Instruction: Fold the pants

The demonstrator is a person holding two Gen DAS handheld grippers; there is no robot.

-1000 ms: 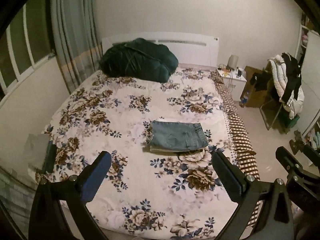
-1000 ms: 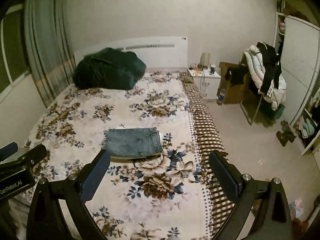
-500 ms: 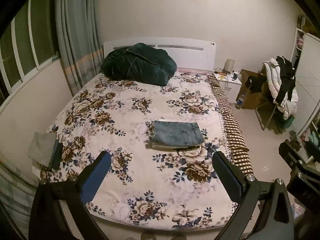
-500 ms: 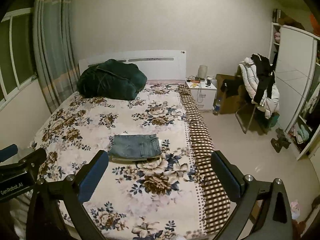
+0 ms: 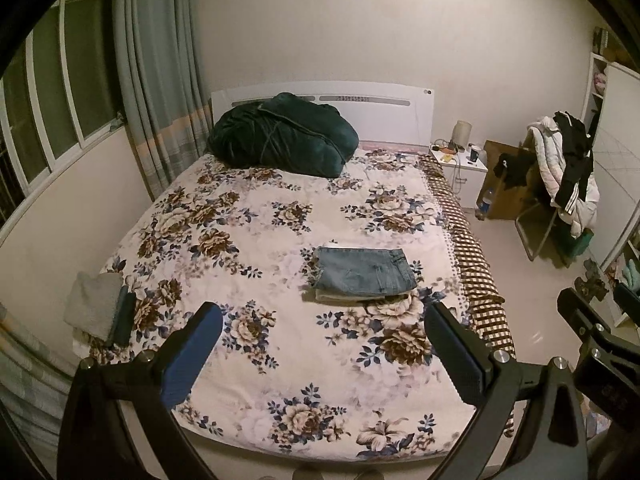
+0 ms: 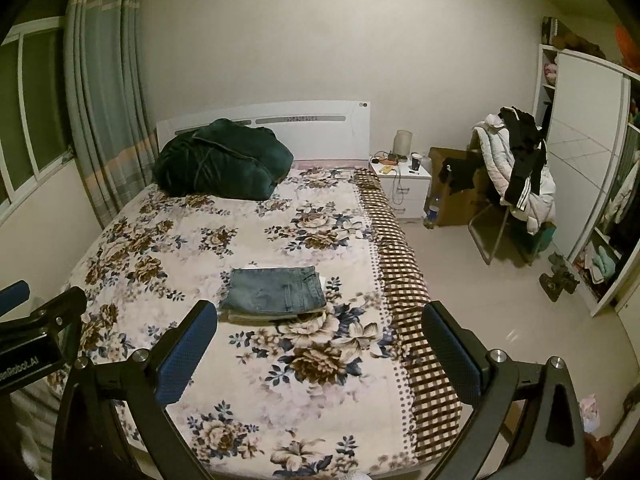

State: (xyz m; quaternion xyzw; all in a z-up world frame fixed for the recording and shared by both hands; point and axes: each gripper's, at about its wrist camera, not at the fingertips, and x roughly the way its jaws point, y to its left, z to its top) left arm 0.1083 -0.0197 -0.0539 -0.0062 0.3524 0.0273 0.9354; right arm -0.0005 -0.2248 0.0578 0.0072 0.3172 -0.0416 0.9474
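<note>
A pair of blue jeans [image 5: 366, 272] lies folded into a small rectangle on top of a paler folded garment, on the floral bedspread [image 5: 260, 240] right of the bed's middle. The jeans also show in the right wrist view [image 6: 276, 290]. My left gripper [image 5: 322, 336] is open and empty, held back above the foot of the bed, well short of the jeans. My right gripper [image 6: 320, 334] is open and empty too, at a similar distance from them. Each gripper shows at the edge of the other's view.
A dark green duvet bundle [image 5: 280, 138] lies at the headboard. Folded grey cloth [image 5: 98, 304] sits on the bed's left front corner. A white nightstand [image 6: 404, 186], a chair piled with clothes [image 6: 516, 168] and a wardrobe [image 6: 592, 184] stand to the right, with bare floor between.
Both grippers have pulled back and up from the bed, so the jeans look smaller and farther. The foot edge of the bed has come into view. The jeans have not moved.
</note>
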